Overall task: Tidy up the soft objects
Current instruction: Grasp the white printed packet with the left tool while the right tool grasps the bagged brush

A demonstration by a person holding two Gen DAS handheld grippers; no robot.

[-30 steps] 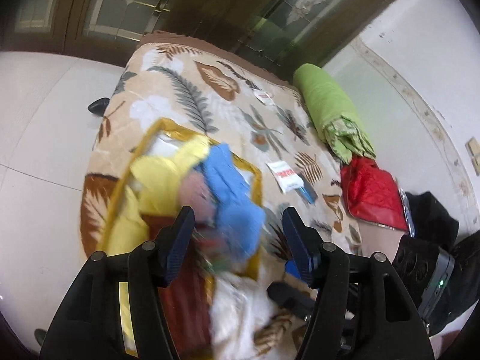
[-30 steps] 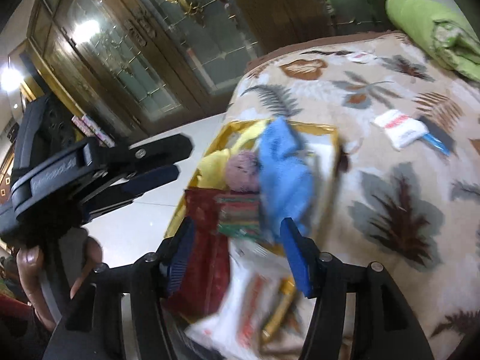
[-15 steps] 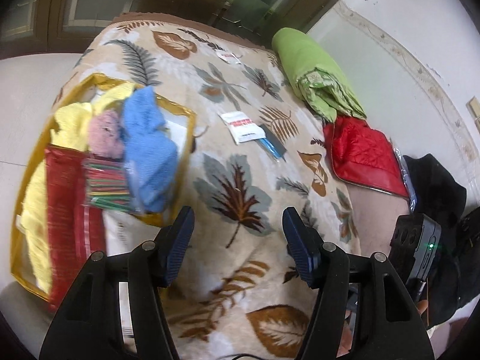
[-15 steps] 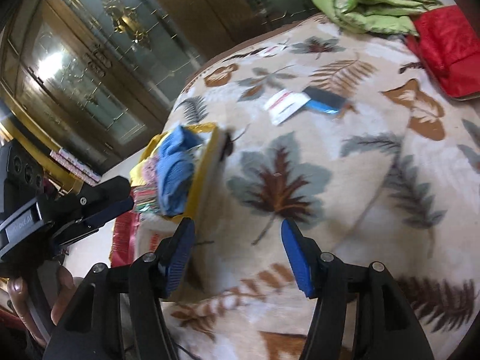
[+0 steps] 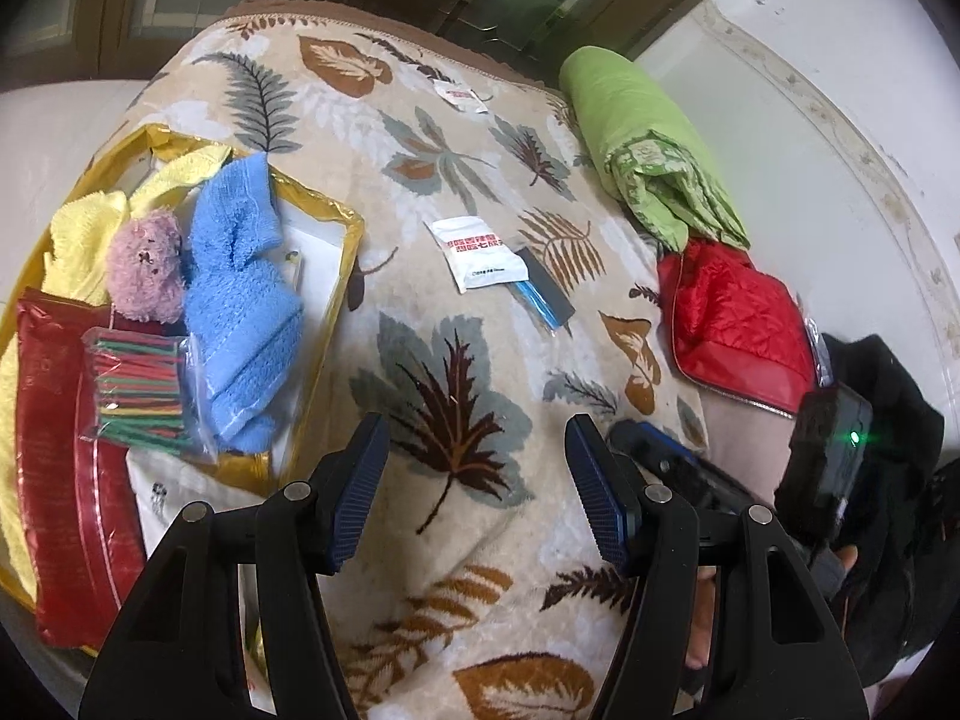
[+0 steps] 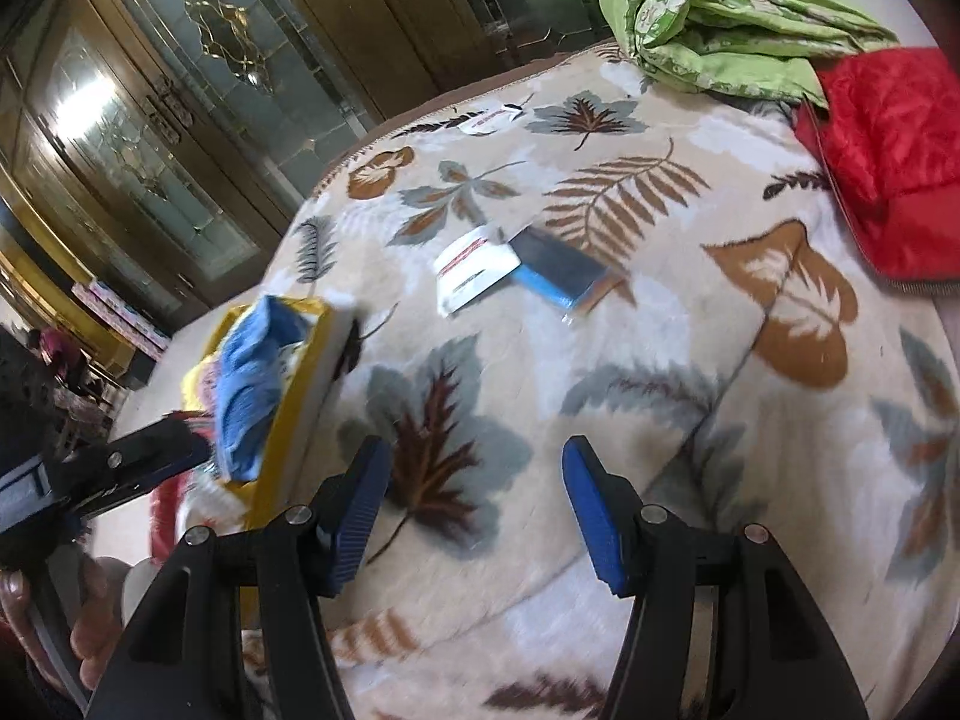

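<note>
Several soft things already sit in the gold-edged bag (image 5: 345, 252) at the left edge of the bed (image 5: 456, 228): a blue towel (image 5: 240, 306), a yellow cloth (image 5: 78, 240) and a small pink bear (image 5: 144, 267), with a red packet (image 5: 54, 450) and a bundle of coloured sticks (image 5: 141, 390) beside them. Both my grippers, left gripper (image 5: 471, 486) and right gripper (image 6: 474, 510), hang spread and empty above the leaf-print blanket. Left out, by my reading, are the green quilt (image 6: 720, 24) and red cushion (image 6: 888, 150) at the far side, plus a white packet (image 5: 480, 252) mid-bed.
</note>
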